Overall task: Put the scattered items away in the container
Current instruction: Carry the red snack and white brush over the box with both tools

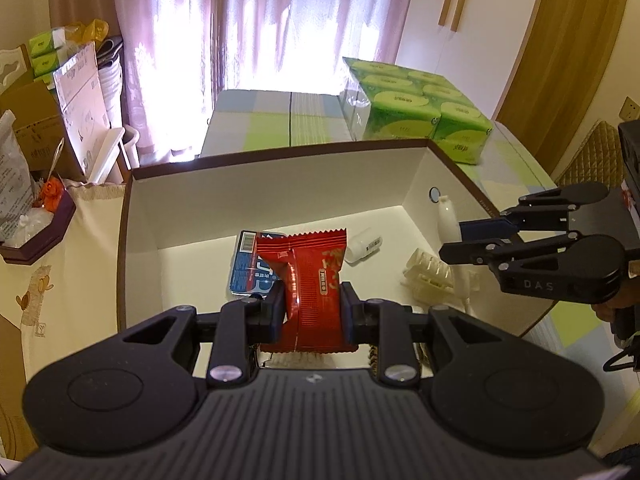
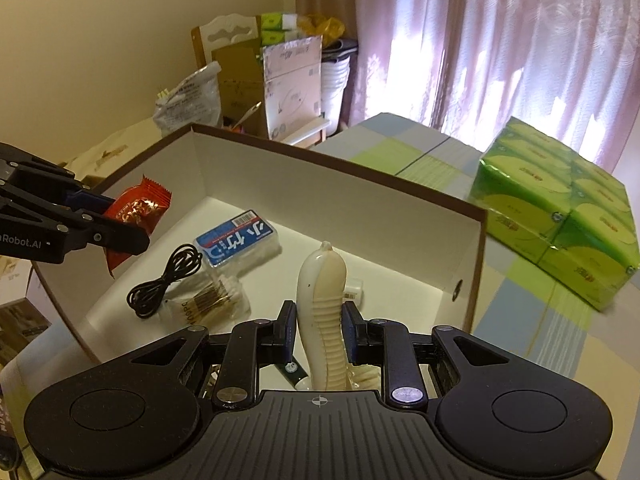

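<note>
Beyond the white box point(image 2: 360, 184), checked tablecloth point(image 2: 400, 160), sunlit pink curtains point(image 2: 500, 40).

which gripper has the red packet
The left gripper: its fingers pinch the red packet above the box. The right gripper holds a cream ridged handle.

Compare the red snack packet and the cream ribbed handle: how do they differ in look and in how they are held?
The red snack packet is flat, shiny foil with crimped ends; the cream ribbed handle is a rigid, curved, matt piece. The left gripper holds the packet, while the right gripper holds the handle. The packet crumples in the grip; the handle keeps its shape. Both stand roughly upright over the open white box.
</note>
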`<state>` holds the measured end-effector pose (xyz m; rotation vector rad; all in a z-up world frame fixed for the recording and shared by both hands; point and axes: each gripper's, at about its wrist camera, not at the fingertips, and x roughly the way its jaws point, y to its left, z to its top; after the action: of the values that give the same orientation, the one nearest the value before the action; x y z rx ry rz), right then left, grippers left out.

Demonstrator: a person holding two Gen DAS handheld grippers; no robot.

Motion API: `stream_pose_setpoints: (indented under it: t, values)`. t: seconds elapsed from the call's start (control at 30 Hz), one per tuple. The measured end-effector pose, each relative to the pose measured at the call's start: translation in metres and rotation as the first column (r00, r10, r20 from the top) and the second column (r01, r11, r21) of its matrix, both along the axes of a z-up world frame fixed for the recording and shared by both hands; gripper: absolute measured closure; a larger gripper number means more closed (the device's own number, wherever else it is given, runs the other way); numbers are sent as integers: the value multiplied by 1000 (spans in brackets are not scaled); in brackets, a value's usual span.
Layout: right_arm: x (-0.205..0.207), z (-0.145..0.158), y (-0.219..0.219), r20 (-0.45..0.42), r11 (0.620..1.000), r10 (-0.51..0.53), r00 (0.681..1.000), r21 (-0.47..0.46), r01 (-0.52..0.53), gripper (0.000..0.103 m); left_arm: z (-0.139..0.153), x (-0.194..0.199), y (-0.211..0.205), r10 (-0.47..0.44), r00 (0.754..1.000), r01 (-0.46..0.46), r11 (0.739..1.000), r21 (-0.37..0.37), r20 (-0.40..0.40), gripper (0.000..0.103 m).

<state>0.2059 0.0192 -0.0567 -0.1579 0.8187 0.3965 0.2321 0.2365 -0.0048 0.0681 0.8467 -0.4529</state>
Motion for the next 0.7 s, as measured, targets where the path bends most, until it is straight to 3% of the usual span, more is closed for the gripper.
stream_pose_setpoints:
  t: [0.53, 0.7]
  values:
    - [50, -24, 1, -136, 1000, -9, 991, 21, 12, 76, -18, 29, 1, 24, 998, -22, 999, 33, -63, 80]
    - [53, -24, -4, -140, 999, -21, 990, 42, 27, 76, -22, 33, 2, 29, 997, -26, 999, 31, -78, 80]
